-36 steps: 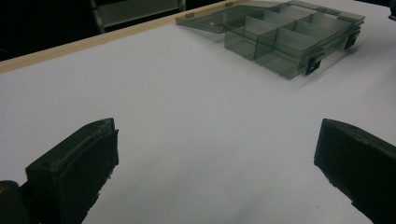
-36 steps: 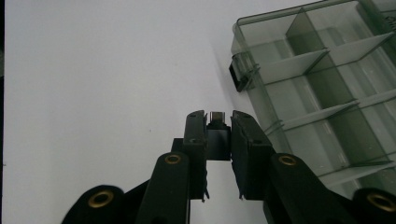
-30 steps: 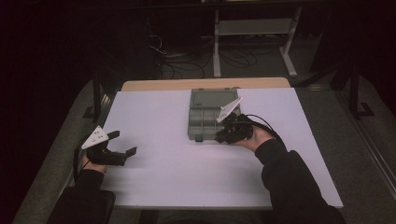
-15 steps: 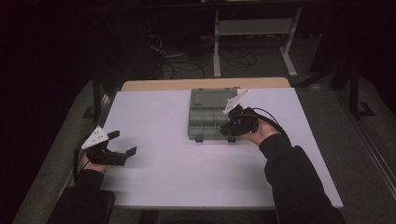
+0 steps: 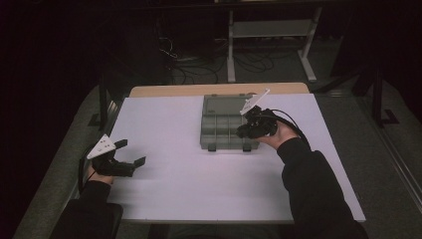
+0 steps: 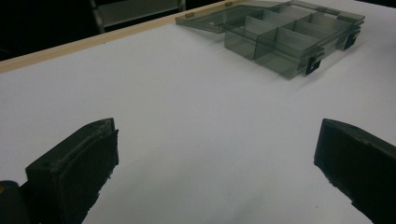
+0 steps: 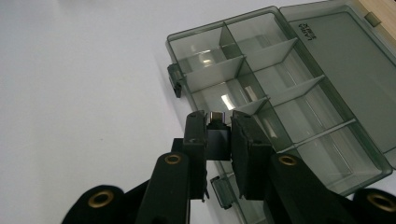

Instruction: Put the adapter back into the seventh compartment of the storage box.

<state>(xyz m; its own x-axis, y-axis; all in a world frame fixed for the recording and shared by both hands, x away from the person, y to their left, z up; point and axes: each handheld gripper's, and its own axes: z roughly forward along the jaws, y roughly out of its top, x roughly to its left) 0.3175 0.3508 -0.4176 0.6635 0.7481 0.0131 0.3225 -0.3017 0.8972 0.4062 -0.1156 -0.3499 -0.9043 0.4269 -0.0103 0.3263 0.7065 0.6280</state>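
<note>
Our right gripper (image 7: 218, 135) pinches a small adapter (image 7: 218, 137) over the open box (image 5: 226, 122); our left gripper (image 5: 130, 153) gapes wide on bare desk (image 5: 174, 184).

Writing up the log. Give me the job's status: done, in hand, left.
Done: the organizer box lies open, lid flat, compartments looking empty. In hand: the right tongs are shut on a small black adapter, held above the box. Left: setting it in a compartment. The left tongs are open, apart from the box.
</note>
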